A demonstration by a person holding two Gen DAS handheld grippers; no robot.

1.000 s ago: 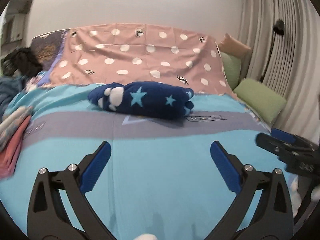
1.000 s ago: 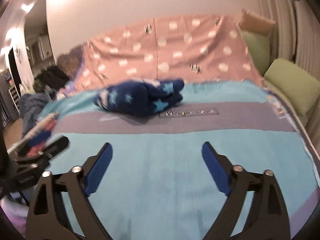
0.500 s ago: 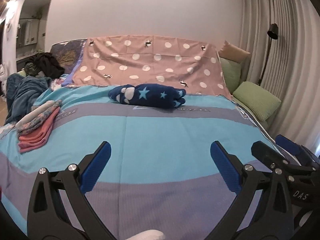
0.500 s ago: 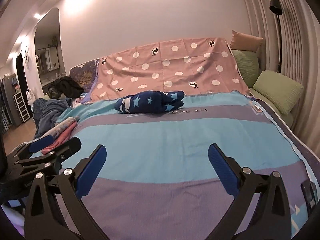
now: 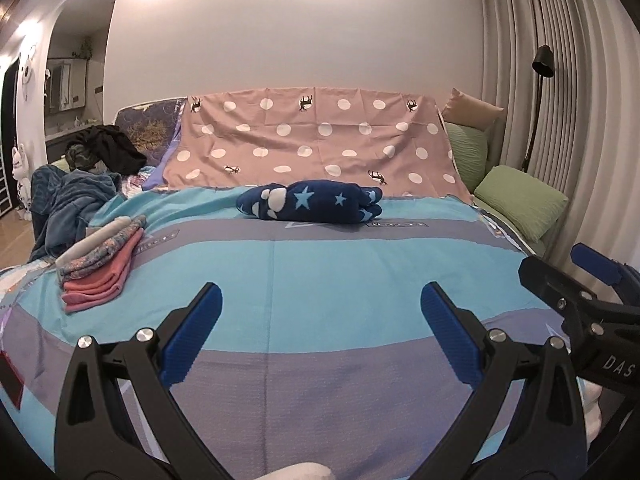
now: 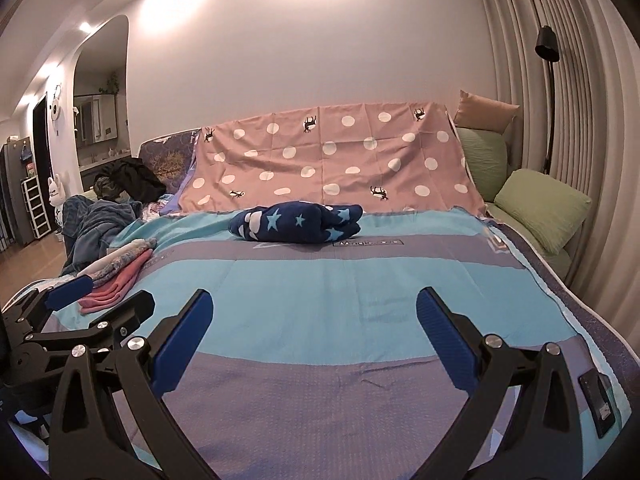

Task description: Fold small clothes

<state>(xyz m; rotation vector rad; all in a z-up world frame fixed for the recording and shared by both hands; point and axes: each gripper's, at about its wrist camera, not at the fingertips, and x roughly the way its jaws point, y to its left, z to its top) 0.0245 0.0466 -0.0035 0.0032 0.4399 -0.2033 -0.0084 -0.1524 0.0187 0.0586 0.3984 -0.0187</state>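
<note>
A folded navy garment with light-blue stars [image 5: 310, 202] [image 6: 298, 224] lies on the far part of the striped bed cover [image 5: 360, 280] [image 6: 360, 288], well beyond both grippers. My left gripper [image 5: 318, 330] stands open over the near purple stripe, nothing between its blue pads. My right gripper [image 6: 312, 338] is open just as wide and also holds nothing. Each gripper shows at the edge of the other's view. A stack of folded small clothes, pink at the bottom [image 5: 102, 264] [image 6: 116, 276], rests near the bed's left edge.
A pink polka-dot cloth [image 5: 316, 144] covers the headboard. Green pillows [image 5: 520, 200] and a tan one line the right side by the curtain and a floor lamp [image 5: 540, 92]. A heap of dark and blue clothes [image 5: 76, 196] lies at the far left. A dark phone [image 6: 598, 404] sits at the bed's right edge.
Both grippers have pulled back from the navy garment, which now looks smaller and farther away. The stack of folded clothes and more of the room have come into view. Both stay open.
</note>
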